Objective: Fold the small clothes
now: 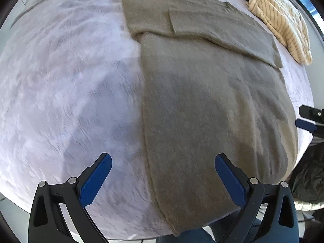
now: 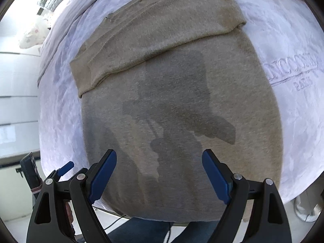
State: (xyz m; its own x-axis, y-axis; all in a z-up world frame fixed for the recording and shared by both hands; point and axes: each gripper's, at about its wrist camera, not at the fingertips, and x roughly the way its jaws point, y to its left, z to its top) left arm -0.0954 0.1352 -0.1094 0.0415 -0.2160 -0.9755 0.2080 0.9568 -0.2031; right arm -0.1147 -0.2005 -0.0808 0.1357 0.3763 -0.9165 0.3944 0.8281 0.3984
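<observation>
On the white bedcover [image 1: 60,81] lies the olive sweater [image 1: 202,101], sleeves seemingly folded in, both grippers [image 1: 163,179] [image 2: 159,174] hovering apart and empty over its near hem, likely next pinching it.

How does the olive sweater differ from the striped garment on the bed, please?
The olive sweater is plain, while the striped garment is cream with dark stripes. The olive sweater lies spread flat with its sleeves folded across; the striped garment sits bunched at the bed's far edge. Both rest on the white cover.
</observation>
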